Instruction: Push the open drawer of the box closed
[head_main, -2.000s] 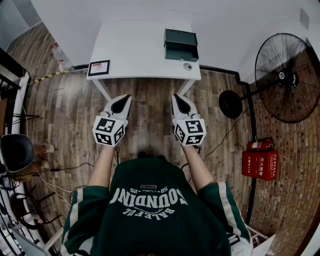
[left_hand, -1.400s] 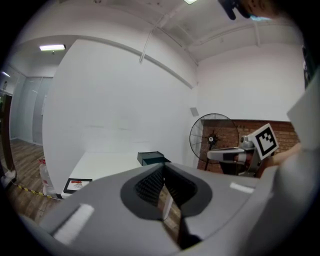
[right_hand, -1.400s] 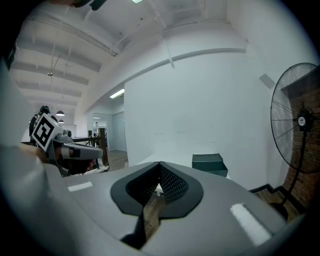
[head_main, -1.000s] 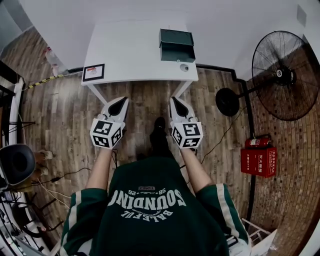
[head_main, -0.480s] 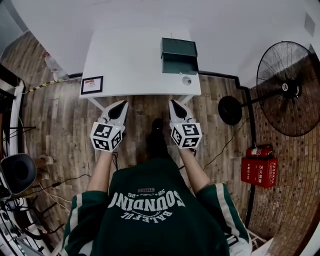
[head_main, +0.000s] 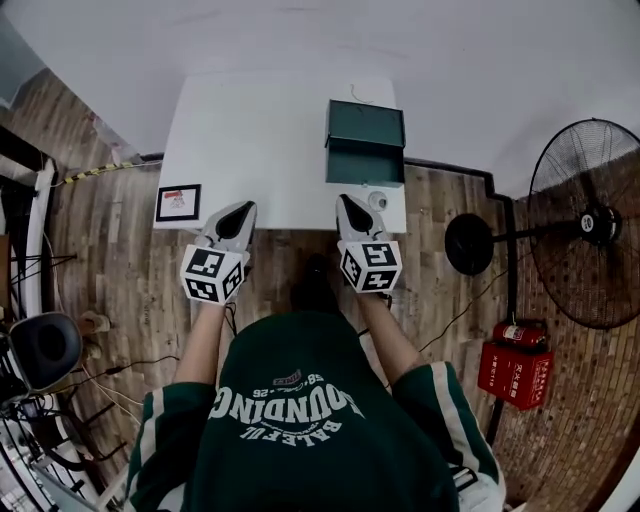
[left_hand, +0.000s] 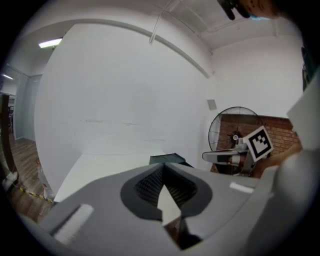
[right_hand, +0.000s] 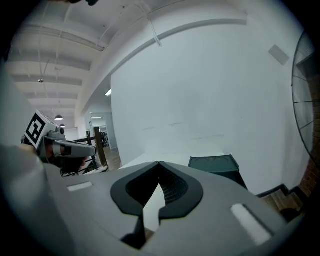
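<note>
A flat white rectangular table (head_main: 260, 140) stands on wood-plank flooring against a plain white wall. At its right rear sits the dark green, hard-edged box (head_main: 366, 122), its drawer (head_main: 365, 166) pulled out towards the person. The left gripper (head_main: 241, 210) and the right gripper (head_main: 349, 206), smooth pale shells with ribbed black pads, hover at the table's near edge. Each has its jaws pressed together at the tips, gripping and touching nothing. The right one is near the drawer but apart from it. A small round white piece (head_main: 377, 200) lies just beside it.
</note>
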